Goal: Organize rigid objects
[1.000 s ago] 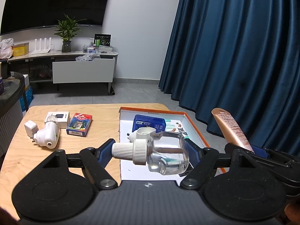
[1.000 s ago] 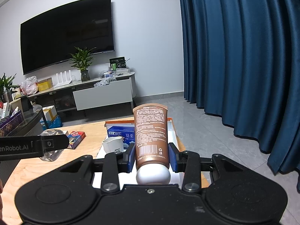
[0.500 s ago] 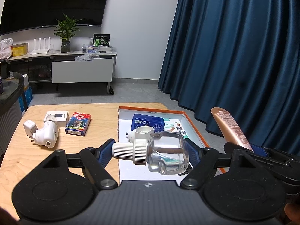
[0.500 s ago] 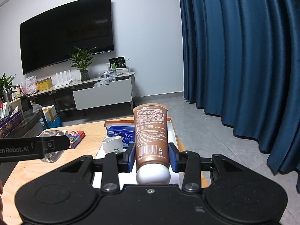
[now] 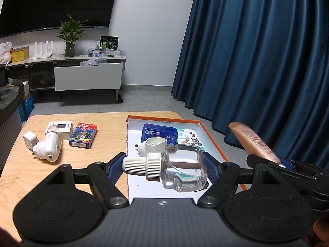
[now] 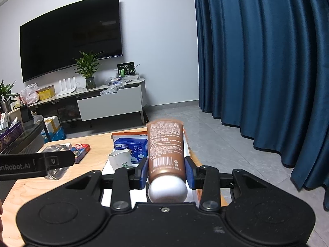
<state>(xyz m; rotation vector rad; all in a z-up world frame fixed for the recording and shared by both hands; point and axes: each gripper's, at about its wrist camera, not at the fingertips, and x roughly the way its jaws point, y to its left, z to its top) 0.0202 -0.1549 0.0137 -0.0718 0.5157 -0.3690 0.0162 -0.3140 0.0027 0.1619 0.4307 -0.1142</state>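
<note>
Left wrist view: left gripper (image 5: 164,165) clamps a clear bottle (image 5: 181,168) sideways; right gripper (image 6: 166,171) squeezes a brown tube (image 6: 165,150).

A dark television (image 6: 70,35) is mounted on the white wall above a low cabinet (image 6: 111,105), on which a potted plant (image 6: 88,70) is set. Blue curtains (image 6: 263,61) are hung alongside.

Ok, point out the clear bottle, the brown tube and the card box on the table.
clear bottle (image 5: 181,168), left wrist view, on its glass body.
brown tube (image 6: 165,148), right wrist view, on its printed back.
card box (image 5: 83,136), left wrist view, on its top face.
</note>
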